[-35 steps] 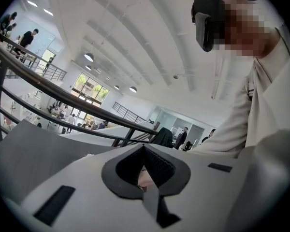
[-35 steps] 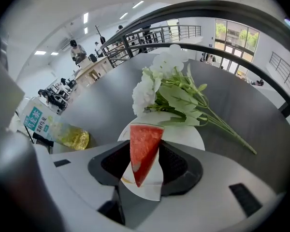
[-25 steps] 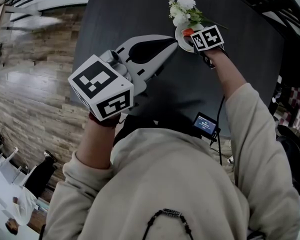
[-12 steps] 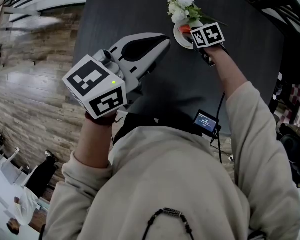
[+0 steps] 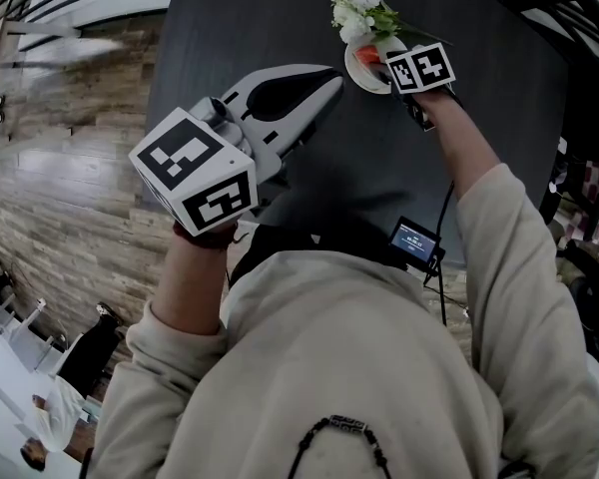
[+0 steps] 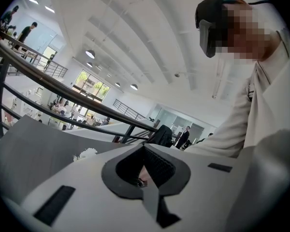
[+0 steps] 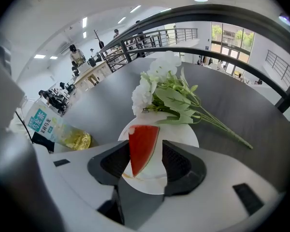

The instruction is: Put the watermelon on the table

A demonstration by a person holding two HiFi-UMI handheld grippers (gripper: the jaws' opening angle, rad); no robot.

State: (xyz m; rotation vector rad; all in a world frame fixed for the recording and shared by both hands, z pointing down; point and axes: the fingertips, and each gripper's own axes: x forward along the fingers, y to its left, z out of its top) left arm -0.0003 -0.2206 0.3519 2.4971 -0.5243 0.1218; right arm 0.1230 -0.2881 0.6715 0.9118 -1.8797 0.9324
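The left tool (image 5: 331, 80), jaws together, sits close to the body; the right tool (image 7: 146, 150), jaws apart, reaches forward on an outstretched arm (image 5: 471, 173).

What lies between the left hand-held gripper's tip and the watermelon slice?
In the head view, only a strip of bare dark table and the white plate rim separate the left hand-held gripper from the watermelon slice.

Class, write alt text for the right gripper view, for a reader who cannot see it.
A red watermelon slice sits on a white plate between the parted jaws of the right gripper. White flowers rest across the plate's far edge; a bottle is at left on the dark table.
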